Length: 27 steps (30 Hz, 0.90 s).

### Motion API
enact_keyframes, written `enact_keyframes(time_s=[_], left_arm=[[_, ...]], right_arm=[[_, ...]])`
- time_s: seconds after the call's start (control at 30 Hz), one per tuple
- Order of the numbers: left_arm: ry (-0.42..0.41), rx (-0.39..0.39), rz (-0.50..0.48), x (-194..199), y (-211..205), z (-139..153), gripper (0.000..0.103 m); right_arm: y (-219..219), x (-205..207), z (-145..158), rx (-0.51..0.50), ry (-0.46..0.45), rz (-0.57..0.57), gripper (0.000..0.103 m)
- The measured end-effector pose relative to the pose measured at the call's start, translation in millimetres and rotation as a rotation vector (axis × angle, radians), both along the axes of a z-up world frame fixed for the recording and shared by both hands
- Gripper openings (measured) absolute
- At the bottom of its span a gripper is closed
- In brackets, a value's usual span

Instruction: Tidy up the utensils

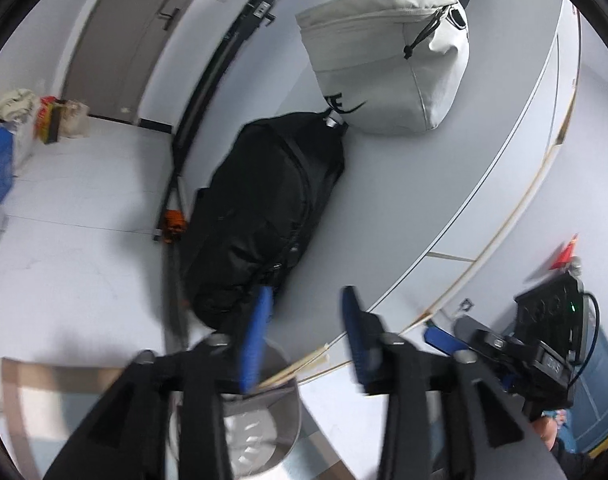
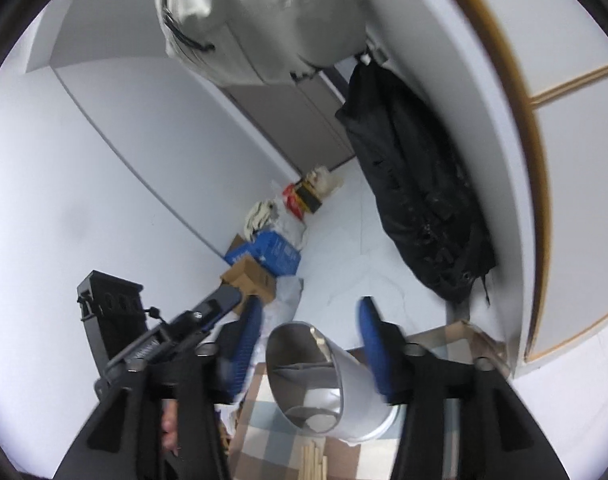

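Note:
A shiny metal utensil cup point(image 2: 336, 384) stands on a checked cloth point(image 2: 263, 440) and sits below and between the blue pads of my right gripper point(image 2: 310, 344), which is open around it. Wooden chopsticks point(image 2: 314, 460) lie on the cloth in front of the cup. In the left wrist view the cup point(image 1: 259, 420) shows under my open left gripper point(image 1: 304, 332), with a pair of chopsticks point(image 1: 299, 368) leaning out over its rim. The other gripper point(image 1: 504, 352) shows at the right of that view. Both views are tilted and blurred.
A black backpack point(image 1: 263, 216) and a pale grey bag point(image 1: 388, 56) hang on the white wall. Boxes and bags point(image 2: 263, 248) are piled on the floor by the wall. A grey door point(image 1: 135, 28) is beyond.

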<state>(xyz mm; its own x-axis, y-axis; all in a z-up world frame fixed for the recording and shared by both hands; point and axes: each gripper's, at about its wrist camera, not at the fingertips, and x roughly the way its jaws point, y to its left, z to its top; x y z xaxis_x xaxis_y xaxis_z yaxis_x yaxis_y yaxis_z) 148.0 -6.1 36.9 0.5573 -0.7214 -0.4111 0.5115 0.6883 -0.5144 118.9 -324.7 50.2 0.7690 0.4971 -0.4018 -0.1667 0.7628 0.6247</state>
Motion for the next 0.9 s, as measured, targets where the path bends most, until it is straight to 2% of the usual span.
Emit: enact_keyframes(time_s=[0.03, 0.07, 0.1, 0.13, 0.17, 0.23, 0.3, 0.4, 0.5, 0.6, 0.7, 0.9], left_arm=[[-0.014, 0.016, 0.019, -5.5, 3.7, 2.1, 0.046], [-0.036, 0.046, 0.065, -17.9, 10.4, 5.8, 0.053], [-0.044, 0.063, 0.094, -24.3, 14.1, 6.5, 0.064], [-0.048, 0.08, 0.124, -31.3, 18.4, 7.1, 0.069], [-0.057, 0.109, 0.168, -42.8, 24.9, 7.3, 0.075], [-0.072, 0.161, 0.24, -57.3, 31.5, 4.8, 0.077], [-0.062, 0.216, 0.288, -72.6, 37.5, -1.9, 0.085], [-0.02, 0.272, 0.341, -89.1, 44.4, -18.4, 0.085], [0.044, 0.298, 0.367, -97.8, 50.4, -33.5, 0.085], [0.064, 0.326, 0.41, -106.8, 51.6, -45.2, 0.085], [0.102, 0.339, 0.417, -110.1, 48.9, -55.3, 0.085], [0.144, 0.415, 0.432, -123.9, 47.6, -83.1, 0.085]], right_arm=[[-1.6, -6.4, -1.2, 0.0, -0.009, -0.007, 0.072], [-0.9, -14.2, -3.6, -0.006, -0.015, -0.013, 0.074], [1.8, -20.9, -6.4, -0.02, -0.011, -0.011, 0.08], [4.2, -26.5, -8.5, -0.029, -0.01, -0.008, 0.087], [6.7, -31.5, -10.5, -0.031, -0.015, 0.001, 0.09], [15.0, -41.2, -14.0, -0.046, -0.031, 0.037, 0.093], [22.9, -50.9, -16.7, -0.068, -0.049, 0.056, 0.097], [30.5, -62.1, -23.2, -0.076, -0.064, 0.071, 0.103], [40.9, -73.2, -32.2, -0.116, -0.073, 0.082, 0.103], [54.3, -80.1, -41.7, -0.181, -0.068, 0.104, 0.103], [68.0, -85.6, -46.5, -0.227, -0.052, 0.139, 0.103], [83.3, -93.6, -57.5, -0.329, -0.035, 0.154, 0.103]])
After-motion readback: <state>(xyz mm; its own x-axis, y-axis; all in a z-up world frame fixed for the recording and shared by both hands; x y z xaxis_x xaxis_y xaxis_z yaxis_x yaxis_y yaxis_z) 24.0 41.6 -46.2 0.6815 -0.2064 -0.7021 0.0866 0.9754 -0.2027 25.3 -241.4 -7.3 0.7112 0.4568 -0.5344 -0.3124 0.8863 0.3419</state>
